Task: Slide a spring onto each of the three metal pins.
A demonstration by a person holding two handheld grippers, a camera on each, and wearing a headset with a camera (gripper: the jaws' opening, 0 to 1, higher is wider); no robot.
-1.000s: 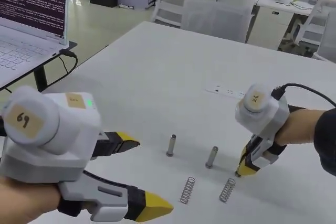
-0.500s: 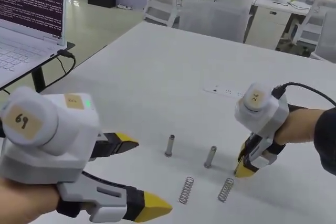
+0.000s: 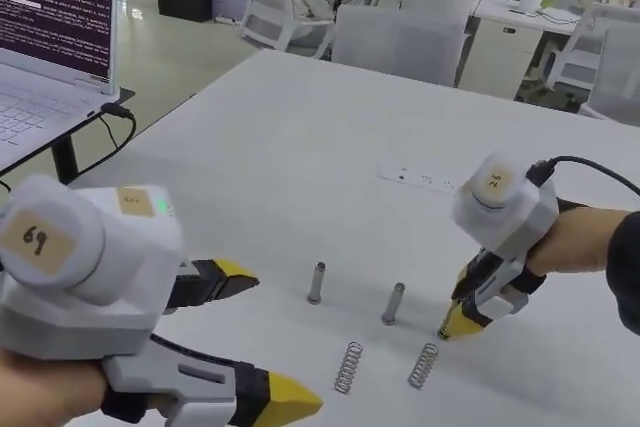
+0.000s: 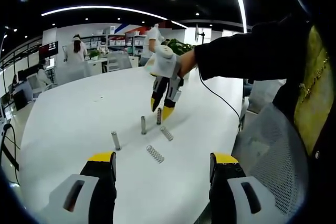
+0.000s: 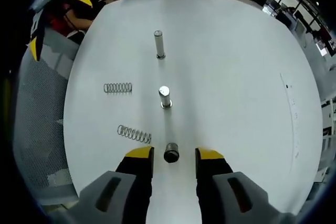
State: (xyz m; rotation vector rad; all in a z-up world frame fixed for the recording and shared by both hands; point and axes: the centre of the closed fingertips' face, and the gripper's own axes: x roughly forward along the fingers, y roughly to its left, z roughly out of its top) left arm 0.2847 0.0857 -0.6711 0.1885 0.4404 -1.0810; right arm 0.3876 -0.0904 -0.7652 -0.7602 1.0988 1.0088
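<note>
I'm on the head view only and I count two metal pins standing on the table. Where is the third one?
Observer: The right gripper view shows the third pin standing upright between the jaws of the right hand-held gripper.
Operator: Is it clamped?
Observer: No. In that view the jaws stand apart, with a gap on each side of the pin.
Operator: Any spring on it?
Observer: None, it is bare. The nearest spring lies flat on the table, just off one jaw tip.
</note>
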